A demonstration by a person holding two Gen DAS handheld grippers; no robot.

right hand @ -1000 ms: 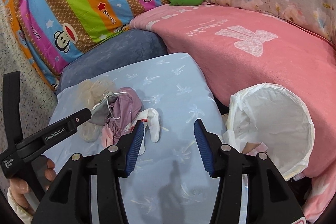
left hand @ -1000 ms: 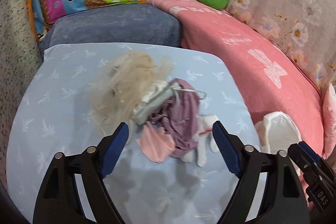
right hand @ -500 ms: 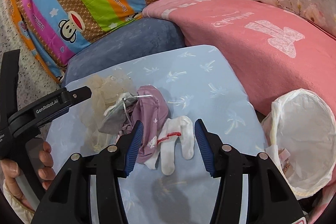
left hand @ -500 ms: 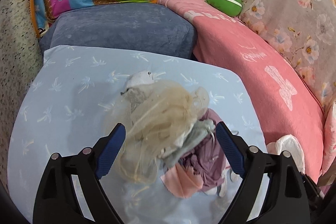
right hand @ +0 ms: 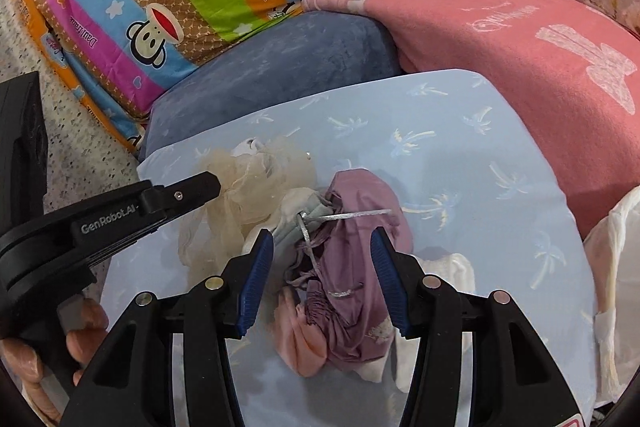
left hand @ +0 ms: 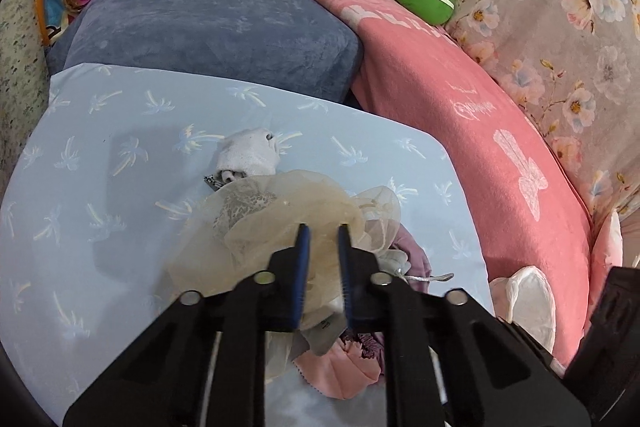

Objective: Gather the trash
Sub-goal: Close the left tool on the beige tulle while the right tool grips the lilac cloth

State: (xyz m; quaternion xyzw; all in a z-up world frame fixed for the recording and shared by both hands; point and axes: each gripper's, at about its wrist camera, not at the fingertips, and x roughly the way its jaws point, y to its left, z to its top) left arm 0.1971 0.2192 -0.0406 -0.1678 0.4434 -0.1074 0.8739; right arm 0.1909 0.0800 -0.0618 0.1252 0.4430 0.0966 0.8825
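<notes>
**Trash collection: early stage, first pinch under way**

The left gripper [left hand: 321,227] is pinching the beige mesh [left hand: 280,223]; its jaws are standing nearly together with the gauze bunched between them. The right gripper [right hand: 321,255] is hanging wide open over the purple cloth [right hand: 360,259], touching nothing that can be confirmed.

Progress: judged low. The whole pile is lying on the blue sheet [left hand: 100,155]: mesh, purple cloth, pink scrap [right hand: 298,343], a white sock [left hand: 250,155] and white glove [right hand: 452,267]. The white bag [right hand: 616,267] is sitting off the sheet's right edge, well apart from the mesh; its contents are not showing here. At least 5 pieces are remaining to be moved.

Orientation: the mesh is crumpled with no clear long axis. The purple cloth is running lengthwise away from the right gripper, roughly parallel to its fingers, with a silver cord [right hand: 348,215] trailing rightward across its far end.
</notes>
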